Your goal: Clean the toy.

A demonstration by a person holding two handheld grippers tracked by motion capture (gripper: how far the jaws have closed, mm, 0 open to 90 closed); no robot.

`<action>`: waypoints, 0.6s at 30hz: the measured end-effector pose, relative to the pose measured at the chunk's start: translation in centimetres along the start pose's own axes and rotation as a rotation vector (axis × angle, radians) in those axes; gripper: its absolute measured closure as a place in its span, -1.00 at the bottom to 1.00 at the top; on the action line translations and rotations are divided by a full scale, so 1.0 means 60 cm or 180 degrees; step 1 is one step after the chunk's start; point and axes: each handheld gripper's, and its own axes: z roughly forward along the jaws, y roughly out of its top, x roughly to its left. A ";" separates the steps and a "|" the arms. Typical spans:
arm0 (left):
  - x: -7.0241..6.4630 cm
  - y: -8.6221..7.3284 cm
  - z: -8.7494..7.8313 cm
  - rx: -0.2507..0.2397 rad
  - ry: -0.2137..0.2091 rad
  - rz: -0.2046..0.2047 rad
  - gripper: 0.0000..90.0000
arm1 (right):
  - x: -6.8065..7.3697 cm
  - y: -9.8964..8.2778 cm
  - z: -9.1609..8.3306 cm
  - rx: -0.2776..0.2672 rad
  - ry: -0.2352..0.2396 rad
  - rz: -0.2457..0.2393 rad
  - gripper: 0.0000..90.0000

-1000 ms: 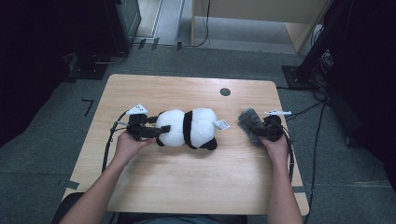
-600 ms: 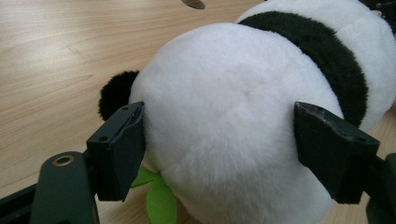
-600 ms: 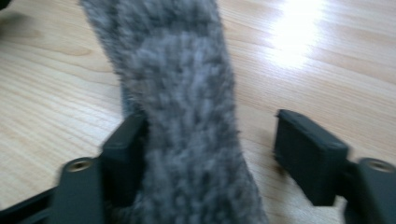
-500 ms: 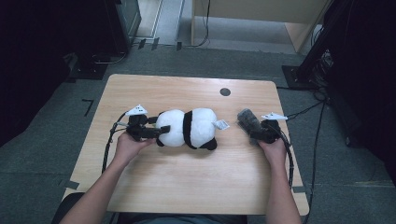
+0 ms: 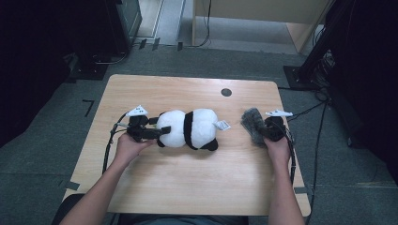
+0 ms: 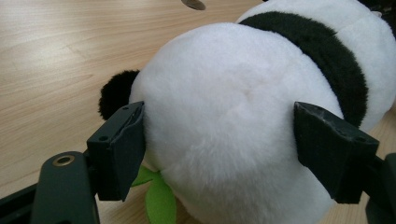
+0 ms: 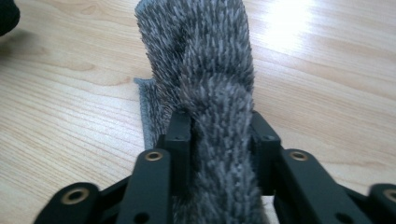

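Observation:
A black-and-white panda plush [image 5: 190,129] lies on its side mid-table. My left gripper [image 5: 159,132] is shut on its white rounded end; in the left gripper view both pads [image 6: 122,149] press into the fur of the panda [image 6: 233,107]. A green felt leaf [image 6: 159,200] pokes out beneath it. To the right, a grey furry cloth [image 5: 251,123] is bunched upright. The jaws of my right gripper [image 5: 262,130] have just been closing and now pinch it. In the right gripper view the cloth [image 7: 201,51] is squeezed between the two fingers of that gripper [image 7: 222,130].
The wooden table [image 5: 187,187] has a small black round hole [image 5: 226,92] near its far edge. A white tag [image 5: 222,124] sticks out of the panda toward the cloth. Cables trail from both grippers. Dark equipment and grey floor surround the table.
The right hand has shifted slightly and the grey cloth looks more tightly gathered at the right gripper. The left hand and the panda have stayed put.

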 end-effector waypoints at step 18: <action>0.000 -0.001 0.000 -0.0012 0.0010 0.0012 -0.58 | 0.012 0.045 -0.059 -0.0064 0.0153 0.0172 0.68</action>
